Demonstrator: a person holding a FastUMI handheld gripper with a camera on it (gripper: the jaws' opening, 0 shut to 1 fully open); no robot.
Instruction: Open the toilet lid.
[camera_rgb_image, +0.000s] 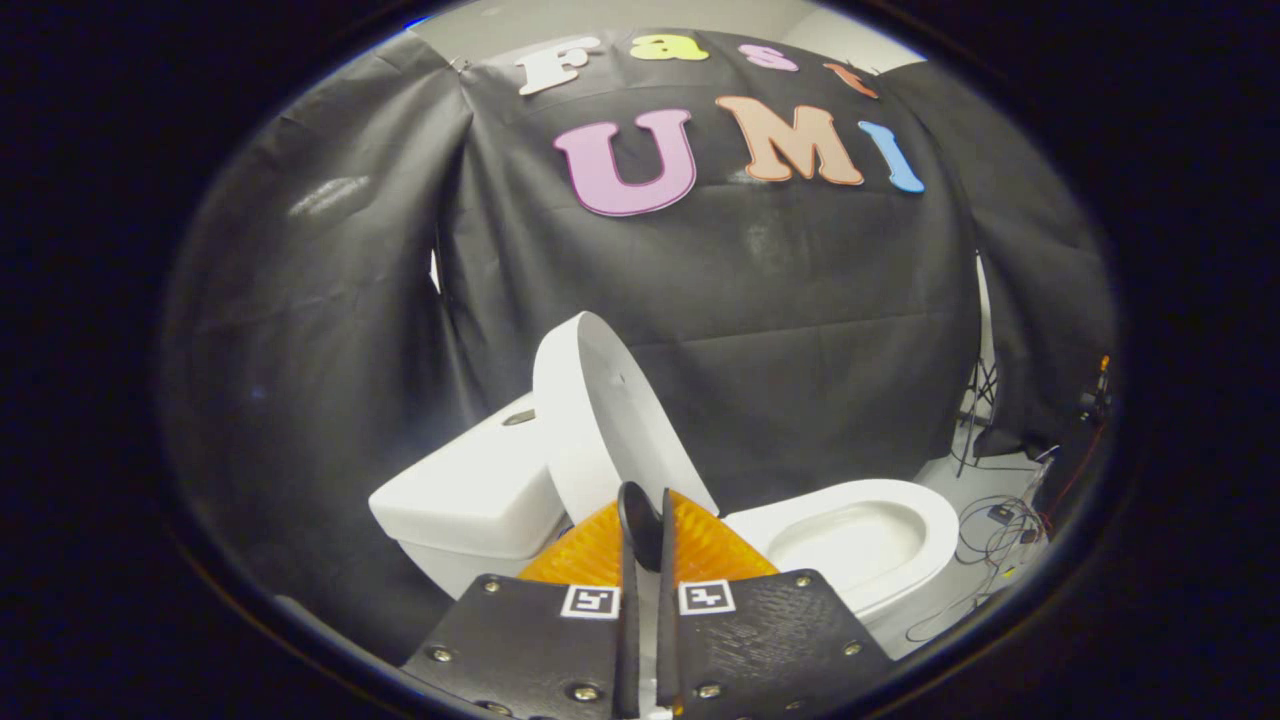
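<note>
— Where do we see the toilet lid?

— We see it raised, standing nearly upright but tilted, its white oval rising just beyond our fingertips. Its lower edge drops behind the fingers, and its upper rim curves against the black cloth wall.

— And the gripper?

— Its two fingers are drawn close together, with only a narrow slit between them. A dark rounded piece sits in that slit at the tips; we cannot tell what it is, nor whether both fingers press on the lid's edge.

— What lies beside the lid?

— On one side, the white tank sits low, its flat top carrying a small button, and the lid leans near its edge. On the other side, the seat and bowl lie open, the oval rim fully exposed and the hollow inside visible.

— How much room do we have around it?

— Above the lid's rim there is only the cloth wall well behind it. Past the bowl's far rim, a strip of pale floor runs to the corner of the booth, where loose cables are coiled and a thin stand leans against the cloth. Near the tank, the cloth hangs in folds down to the floor.
</note>
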